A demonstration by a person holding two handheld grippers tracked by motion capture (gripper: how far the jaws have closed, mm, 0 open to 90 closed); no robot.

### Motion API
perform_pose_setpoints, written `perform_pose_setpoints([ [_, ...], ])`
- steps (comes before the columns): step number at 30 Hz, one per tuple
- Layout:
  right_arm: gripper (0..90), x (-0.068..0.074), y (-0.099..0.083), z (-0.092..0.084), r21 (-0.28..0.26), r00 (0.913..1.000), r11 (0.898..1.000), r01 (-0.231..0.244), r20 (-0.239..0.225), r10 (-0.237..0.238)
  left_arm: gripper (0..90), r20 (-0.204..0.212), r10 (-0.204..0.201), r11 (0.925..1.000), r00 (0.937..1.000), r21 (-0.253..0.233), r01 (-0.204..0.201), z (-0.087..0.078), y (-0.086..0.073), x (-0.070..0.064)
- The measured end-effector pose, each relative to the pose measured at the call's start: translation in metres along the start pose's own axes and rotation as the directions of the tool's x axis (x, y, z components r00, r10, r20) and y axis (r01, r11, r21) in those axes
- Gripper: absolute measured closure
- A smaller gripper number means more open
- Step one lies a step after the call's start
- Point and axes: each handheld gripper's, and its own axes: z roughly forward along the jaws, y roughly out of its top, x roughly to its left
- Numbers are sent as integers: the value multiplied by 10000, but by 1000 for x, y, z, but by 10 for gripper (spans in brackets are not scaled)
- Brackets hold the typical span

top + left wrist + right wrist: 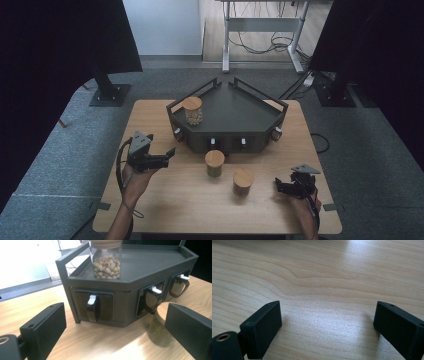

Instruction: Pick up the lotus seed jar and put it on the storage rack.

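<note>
High view shows three wooden-lidded jars in play: one jar of pale beans (193, 111) already stands on top of the dark angled rack (240, 107), near its left rail, while a second jar (214, 163) sits on the counter (165, 205) just in front of the rack's row of small drawers, and a third jar (243, 182) stands a little nearer the person, to its right. The left gripper (167, 155) hovers above the counter with its jaws spread and nothing between them, pointing toward the second jar; from the left gripper view that jar (160, 327) sits just inside the right jaw, still untouched, with the bean jar (106, 261) up on the rack behind. The right gripper (280, 187) rests low over bare wood to the right of the third jar, jaws wide apart and empty. My guess is the job is about a third done: one jar is placed, two remain on the counter, and a grasp of the second looks close.
</note>
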Motion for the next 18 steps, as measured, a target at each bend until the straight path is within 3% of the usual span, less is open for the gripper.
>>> perform_pose_setpoints([
  [18, 73, 0, 0, 0, 2, 10000, 10000, -4, 0, 4, 36, -88, -100, 9999, 9999, 136, 101, -18, -27, -8],
])
